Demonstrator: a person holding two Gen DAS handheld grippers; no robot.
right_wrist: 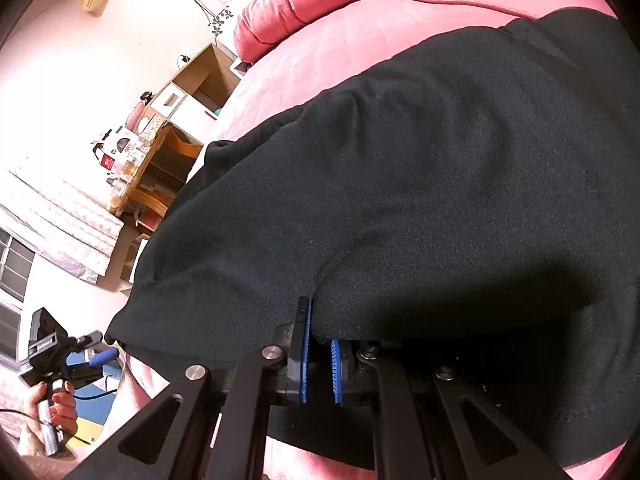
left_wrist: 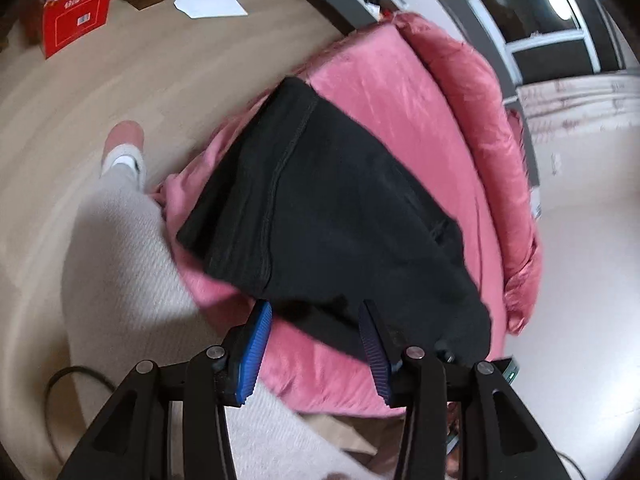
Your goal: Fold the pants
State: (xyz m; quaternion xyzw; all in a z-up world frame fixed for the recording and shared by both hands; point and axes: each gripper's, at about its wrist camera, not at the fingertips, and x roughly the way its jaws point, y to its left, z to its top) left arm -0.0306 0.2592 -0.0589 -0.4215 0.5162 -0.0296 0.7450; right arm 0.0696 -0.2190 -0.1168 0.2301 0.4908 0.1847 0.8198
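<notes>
Our right gripper (right_wrist: 320, 344) pinches a fold of the black pants (right_wrist: 420, 168) on the pink bed (right_wrist: 320, 40), while our left gripper (left_wrist: 316, 332) stands apart over their edge.

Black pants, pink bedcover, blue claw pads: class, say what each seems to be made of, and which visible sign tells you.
Black pants: soft matte knit, probably cotton jersey or fleece; it drapes in folds, with a stitched seam.
Pink bedcover: plush, velvety fabric; faint sheen and shading in the nap.
Blue claw pads: likely moulded rubber or plastic; fine ridges, even colour.
</notes>
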